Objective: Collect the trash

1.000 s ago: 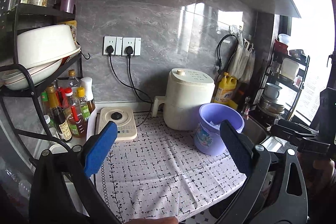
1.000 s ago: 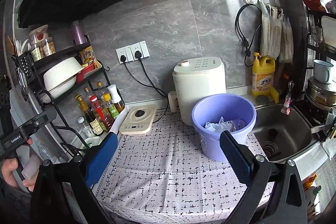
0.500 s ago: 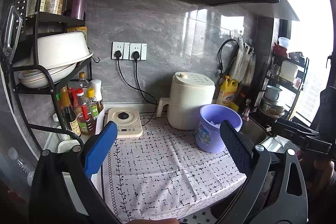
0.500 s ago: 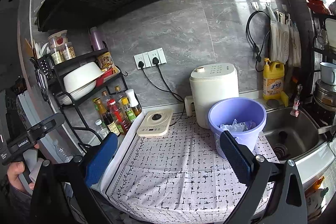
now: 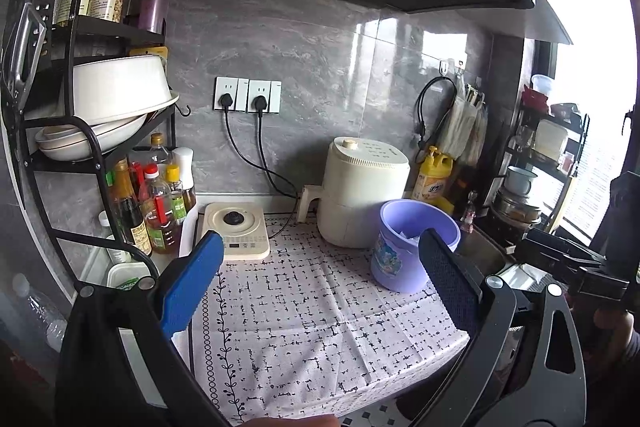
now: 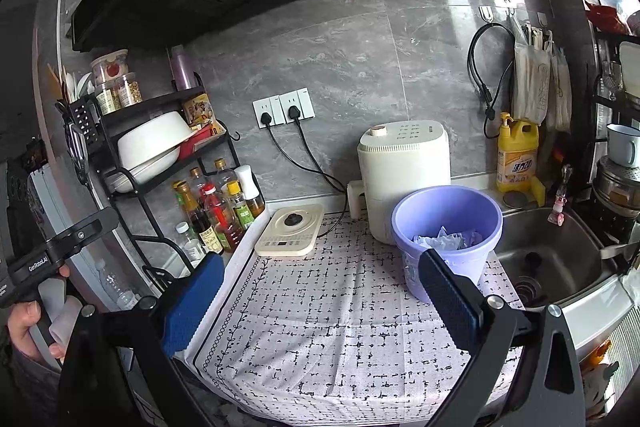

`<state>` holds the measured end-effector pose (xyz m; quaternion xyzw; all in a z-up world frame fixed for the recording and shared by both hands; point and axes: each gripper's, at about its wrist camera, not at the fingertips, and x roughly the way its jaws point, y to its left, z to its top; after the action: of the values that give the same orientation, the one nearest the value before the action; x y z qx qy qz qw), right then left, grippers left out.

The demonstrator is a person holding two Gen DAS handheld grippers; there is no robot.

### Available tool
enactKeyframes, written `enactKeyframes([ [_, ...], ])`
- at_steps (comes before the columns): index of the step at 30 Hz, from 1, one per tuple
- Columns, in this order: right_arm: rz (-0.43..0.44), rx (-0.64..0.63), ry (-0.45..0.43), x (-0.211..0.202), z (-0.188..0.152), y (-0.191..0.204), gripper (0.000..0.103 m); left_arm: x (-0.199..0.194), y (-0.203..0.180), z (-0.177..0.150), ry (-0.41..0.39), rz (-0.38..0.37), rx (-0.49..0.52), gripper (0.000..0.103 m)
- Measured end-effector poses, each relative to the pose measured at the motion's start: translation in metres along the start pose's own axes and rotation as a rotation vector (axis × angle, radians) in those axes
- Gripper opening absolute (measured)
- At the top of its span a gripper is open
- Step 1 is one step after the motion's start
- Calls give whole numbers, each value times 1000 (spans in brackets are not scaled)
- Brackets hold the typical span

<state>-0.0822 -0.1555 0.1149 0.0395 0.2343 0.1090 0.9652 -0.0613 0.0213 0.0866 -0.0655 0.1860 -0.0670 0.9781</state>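
Both claws hang back from the tabletop [image 6: 320, 327], each spread wide and holding nothing: the left claw [image 5: 320, 279] low in its frame, the right claw [image 6: 320, 291] likewise. The purple bucket [image 6: 446, 227] stands right of centre on the patterned cloth, just in front of the white cooker [image 6: 404, 171], its open mouth up so crumpled trash [image 6: 442, 239] sits inside. No loose scrap shows on the cloth, so collection looks finished.

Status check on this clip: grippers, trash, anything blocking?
Left gripper and right gripper: jaws open, empty, off the counter. Crumpled trash sits in purple bucket. Patterned cloth shows no loose trash; nothing in the way.
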Motion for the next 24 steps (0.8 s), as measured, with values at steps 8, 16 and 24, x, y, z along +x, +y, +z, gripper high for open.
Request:
enactKeyframes([
  [8,-15,3,3,6,0,-2,95,8,-2,-1,5,-2,0,97],
  [16,-16,5,9,8,-4,2,95,7,0,-4,3,-2,3,97],
  [24,-13,8,15,6,-11,7,95,2,7,-6,1,0,1,97],
])
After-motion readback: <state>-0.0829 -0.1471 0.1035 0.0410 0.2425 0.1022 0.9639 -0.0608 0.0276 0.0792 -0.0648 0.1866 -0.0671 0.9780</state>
